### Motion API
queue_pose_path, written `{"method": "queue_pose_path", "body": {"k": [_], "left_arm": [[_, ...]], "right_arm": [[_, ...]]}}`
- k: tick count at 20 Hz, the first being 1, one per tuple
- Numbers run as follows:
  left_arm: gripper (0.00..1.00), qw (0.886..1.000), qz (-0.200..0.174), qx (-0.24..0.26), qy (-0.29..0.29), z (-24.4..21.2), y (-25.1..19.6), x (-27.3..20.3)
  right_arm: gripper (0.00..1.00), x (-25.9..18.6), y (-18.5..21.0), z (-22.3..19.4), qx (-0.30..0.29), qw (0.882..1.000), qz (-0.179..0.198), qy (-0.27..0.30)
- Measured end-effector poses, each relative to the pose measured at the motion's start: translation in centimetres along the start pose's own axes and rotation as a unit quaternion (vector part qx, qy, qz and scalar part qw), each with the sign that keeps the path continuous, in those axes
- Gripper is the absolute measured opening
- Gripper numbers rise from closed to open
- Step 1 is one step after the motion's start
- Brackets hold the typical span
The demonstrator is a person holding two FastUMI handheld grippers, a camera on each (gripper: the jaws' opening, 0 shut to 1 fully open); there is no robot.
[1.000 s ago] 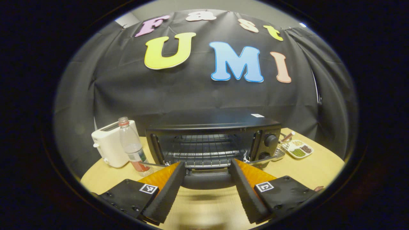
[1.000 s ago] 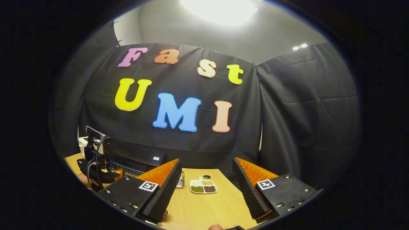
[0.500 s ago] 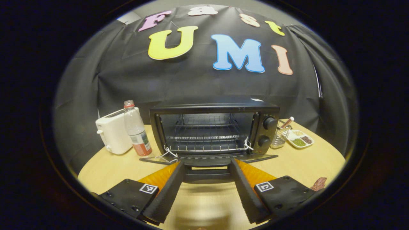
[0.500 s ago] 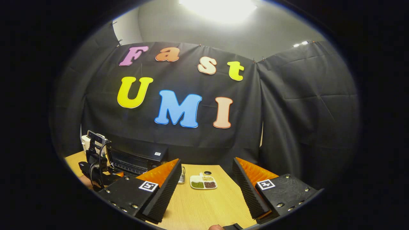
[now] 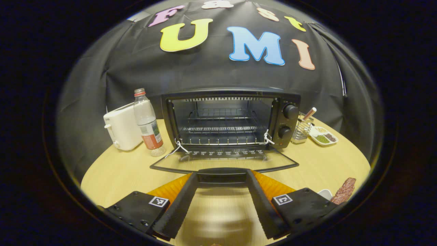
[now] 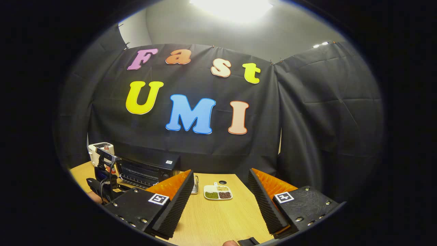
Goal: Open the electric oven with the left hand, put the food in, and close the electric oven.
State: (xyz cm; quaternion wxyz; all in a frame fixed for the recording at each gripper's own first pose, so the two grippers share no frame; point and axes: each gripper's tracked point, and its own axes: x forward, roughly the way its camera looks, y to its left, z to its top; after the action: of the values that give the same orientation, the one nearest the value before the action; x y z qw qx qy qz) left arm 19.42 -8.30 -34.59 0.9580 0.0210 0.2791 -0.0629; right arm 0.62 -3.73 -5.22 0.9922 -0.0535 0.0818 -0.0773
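My left tongs (image 5: 222, 177) straddle the stiff door handle (image 5: 222, 172); right tongs (image 6: 220, 198) apart; I'd grip midway.

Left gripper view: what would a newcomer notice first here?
The oven, mid-table, stands open with its door folded flat and bare racks inside. The left gripper has the door's handle between its open fingers. A toaster and bottle stand left of the oven.

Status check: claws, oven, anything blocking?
Left claw on oven door handle, door down. Right claw open, empty. Rack bare, food on table.
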Motion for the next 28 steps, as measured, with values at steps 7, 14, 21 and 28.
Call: {"method": "queue_pose_path", "body": {"k": [7, 14, 21, 28], "left_arm": [[0.91, 0.999, -0.006, -0.009, 0.032, -2.6, -0.5, -0.3], [1.00, 1.000, 0.003, -0.025, -0.019, 1.4, 0.5, -4.3], [1.00, 0.990, 0.019, -0.034, -0.135, 10.6, 3.4, -12.8], [0.99, 0.973, 0.071, -0.026, -0.217, 15.1, 8.0, -20.8]], "right_arm": [[0.96, -0.2, 0.3, -0.5, 0.001, 1.000, 0.015, 0.004], [0.97, 1.1, 2.2, -1.2, 0.023, 0.998, 0.058, 0.013], [0.97, 2.8, 6.4, -4.7, 0.079, 0.986, 0.135, 0.063], [0.98, 3.4, 10.2, -11.9, 0.139, 0.953, 0.200, 0.181]]}}
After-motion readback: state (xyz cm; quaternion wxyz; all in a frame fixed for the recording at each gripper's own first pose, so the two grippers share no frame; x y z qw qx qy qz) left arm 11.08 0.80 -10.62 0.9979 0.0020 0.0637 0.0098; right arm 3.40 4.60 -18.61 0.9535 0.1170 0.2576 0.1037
